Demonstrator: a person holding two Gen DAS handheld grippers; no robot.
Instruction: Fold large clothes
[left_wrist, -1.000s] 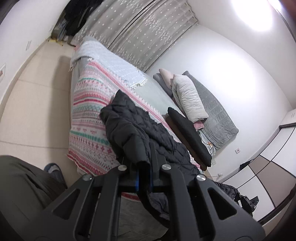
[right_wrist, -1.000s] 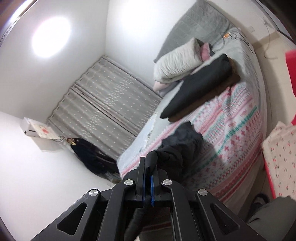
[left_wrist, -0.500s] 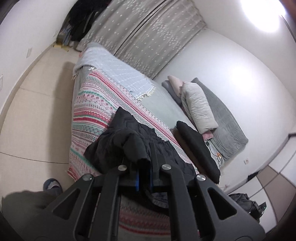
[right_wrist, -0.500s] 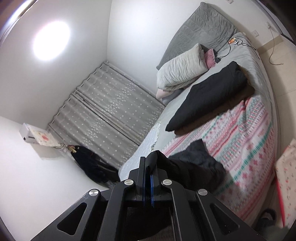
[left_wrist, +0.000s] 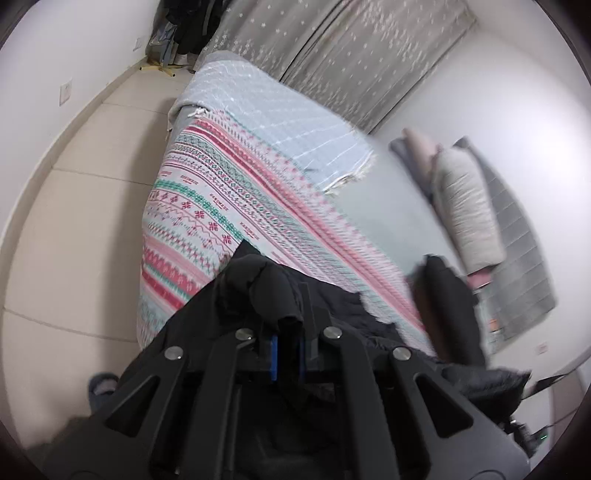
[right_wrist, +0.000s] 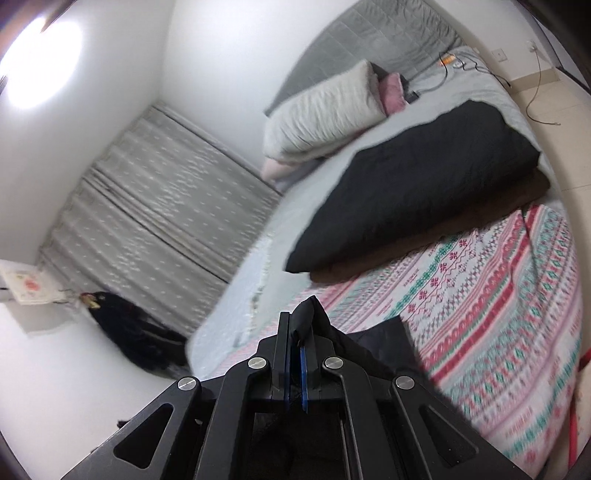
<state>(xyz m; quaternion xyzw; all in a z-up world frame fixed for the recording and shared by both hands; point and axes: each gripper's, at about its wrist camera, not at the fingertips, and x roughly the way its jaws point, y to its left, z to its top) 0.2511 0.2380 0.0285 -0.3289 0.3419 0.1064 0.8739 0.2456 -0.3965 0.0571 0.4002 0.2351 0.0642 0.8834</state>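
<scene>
1. The bed (left_wrist: 376, 206) fills most of the room. A grey sheet covers it, and a patterned blanket (left_wrist: 221, 206) with red, green and white bands lies across its foot end.
2. A grey curtain (left_wrist: 343, 48) with small white marks hangs on the wall beyond the bed. A grey quilted headboard pad (right_wrist: 373, 40) leans against the adjoining wall.
3. The black puffer jacket (left_wrist: 258, 284) is the task item. It is held up at the near edge of the bed, over the patterned blanket. Part of it rests on that blanket, and the rest hangs toward the two grippers.
4. A folded black garment (right_wrist: 413, 184) lies on a dark brown one (right_wrist: 480, 218) further up the bed, well apart from the jacket.
5. A pale grey pillow (right_wrist: 325, 110) lies near the headboard pad, with a pink cushion (right_wrist: 393, 92) just beside it.
6. A pale blue blanket (left_wrist: 280, 122) with white lines covers the far corner of the bed.
7. The left gripper (left_wrist: 288, 349) is clamped on a thick fold of the jacket. The jaws are nearly together, with black fabric bunched between them.
8. The right gripper (right_wrist: 294, 363) is clamped on a thin edge of the jacket. The jaws are pressed together, and a peak of fabric stands above them.
9. A dark bag (right_wrist: 136, 336) sits on the floor below the curtain.
</scene>
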